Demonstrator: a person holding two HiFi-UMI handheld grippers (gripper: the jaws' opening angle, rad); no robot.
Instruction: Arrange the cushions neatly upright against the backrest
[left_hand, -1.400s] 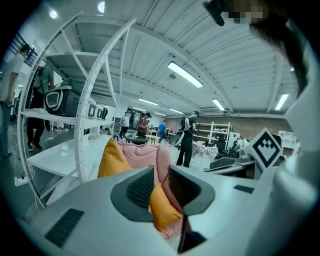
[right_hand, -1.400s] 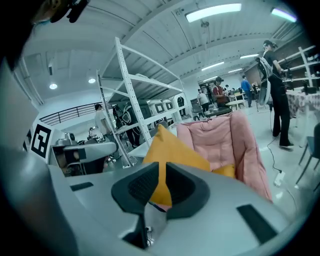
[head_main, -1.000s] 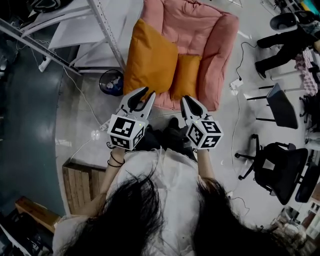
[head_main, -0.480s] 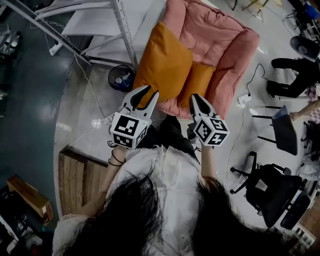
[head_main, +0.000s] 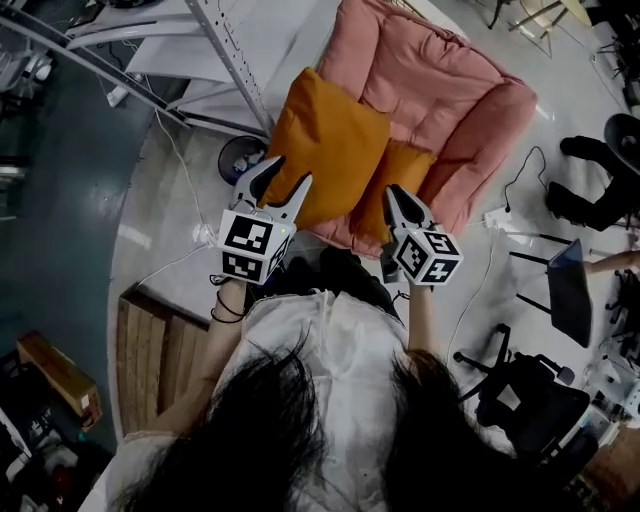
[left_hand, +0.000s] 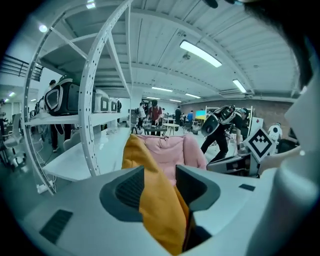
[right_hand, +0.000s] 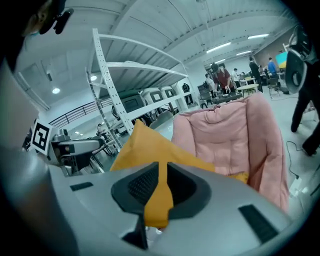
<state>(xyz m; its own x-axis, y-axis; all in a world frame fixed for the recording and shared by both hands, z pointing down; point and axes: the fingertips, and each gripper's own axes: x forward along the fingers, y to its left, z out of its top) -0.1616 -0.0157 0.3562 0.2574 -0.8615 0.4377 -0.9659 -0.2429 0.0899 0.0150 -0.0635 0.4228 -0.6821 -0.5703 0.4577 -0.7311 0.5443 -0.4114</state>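
A large orange cushion (head_main: 330, 140) stands tilted on the left side of the pink armchair (head_main: 440, 80). A smaller orange cushion (head_main: 405, 175) lies beside it on the right, partly behind it. My left gripper (head_main: 283, 178) is at the large cushion's lower left edge. Its jaws are opening, and the cushion (left_hand: 155, 200) still fills the gap and touches both pads. My right gripper (head_main: 393, 194) is shut on a thin corner of the smaller cushion (right_hand: 159, 197). The chair's backrest (right_hand: 225, 135) rises behind both cushions.
A white metal rack (head_main: 225, 50) stands just left of the armchair, with a dark round bin (head_main: 240, 155) at its foot. A wooden pallet (head_main: 160, 340) lies at my left. A power strip (head_main: 497, 215) and office chairs (head_main: 520, 400) are on the right.
Both grippers have moved closer to the armchair. The left jaws stand wider apart than before. The large cushion has shifted up and to the right on the chair.
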